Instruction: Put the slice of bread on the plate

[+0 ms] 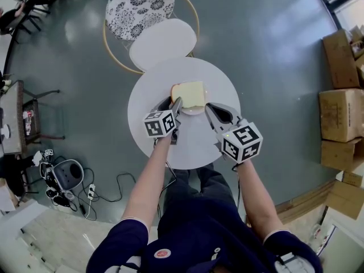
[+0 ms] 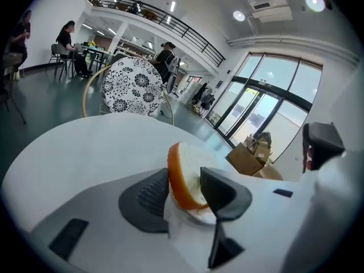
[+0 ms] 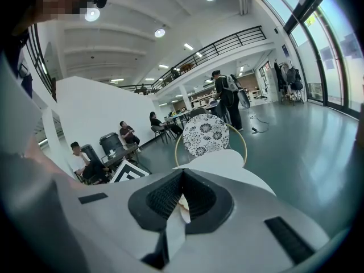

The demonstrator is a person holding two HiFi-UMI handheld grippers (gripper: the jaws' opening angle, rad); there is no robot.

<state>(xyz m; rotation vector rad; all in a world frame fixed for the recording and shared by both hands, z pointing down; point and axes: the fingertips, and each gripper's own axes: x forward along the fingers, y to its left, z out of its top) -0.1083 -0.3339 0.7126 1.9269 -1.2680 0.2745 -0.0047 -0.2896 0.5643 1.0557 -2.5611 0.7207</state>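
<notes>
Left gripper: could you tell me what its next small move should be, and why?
Probably draw the left gripper straight back off the bread slice: the slice already lies on the plate and the jaws stand open around it, not gripping.

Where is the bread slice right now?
Head view, centre of the round table: the bread slice rests on the plate, between the open jaws of the left gripper.

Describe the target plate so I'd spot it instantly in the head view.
Find the round white table directly before the person. At its middle, between the left gripper and right gripper, sits a small white plate. Unlike the bigger white disc behind, it carries the slice of bread.
</notes>
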